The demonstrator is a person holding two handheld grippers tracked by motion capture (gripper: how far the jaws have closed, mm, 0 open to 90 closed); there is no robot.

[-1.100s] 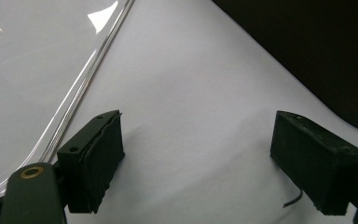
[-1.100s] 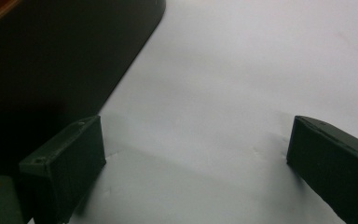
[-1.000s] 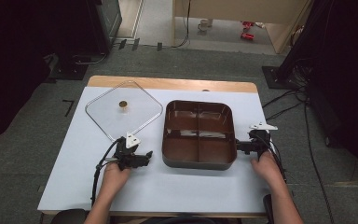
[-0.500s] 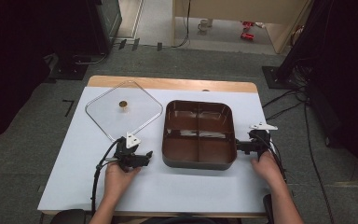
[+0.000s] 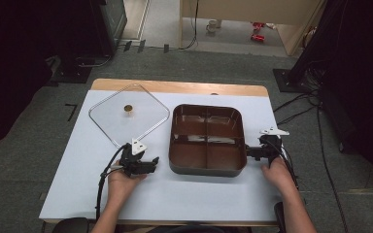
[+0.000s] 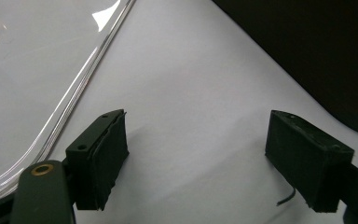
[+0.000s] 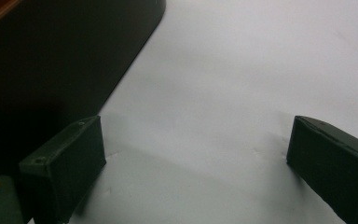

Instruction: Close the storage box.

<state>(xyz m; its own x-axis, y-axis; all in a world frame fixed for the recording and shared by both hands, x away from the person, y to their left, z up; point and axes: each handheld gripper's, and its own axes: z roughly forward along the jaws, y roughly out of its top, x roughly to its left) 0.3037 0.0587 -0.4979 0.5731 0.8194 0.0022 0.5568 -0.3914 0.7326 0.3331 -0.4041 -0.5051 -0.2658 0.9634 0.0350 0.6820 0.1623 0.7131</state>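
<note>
A dark brown tray (image 5: 207, 138) with four compartments sits in the middle of the white table (image 5: 77, 160). To its left lies a clear square lid (image 5: 128, 115) with a small brass knob (image 5: 127, 108). My left gripper (image 5: 154, 165) rests on the table just left of the tray's near corner, open, with bare table between its jaws; the lid's edge (image 6: 79, 88) runs past its left jaw. At the tray's right side my right gripper (image 5: 250, 152) stands open close to the tray's dark wall (image 7: 51, 65), nothing between its fingers.
A wooden strip (image 5: 175, 88) borders the table's far edge. Black cables (image 5: 296, 109) trail on the carpet at the right. Dark equipment stands at the left and right of the floor beyond the table.
</note>
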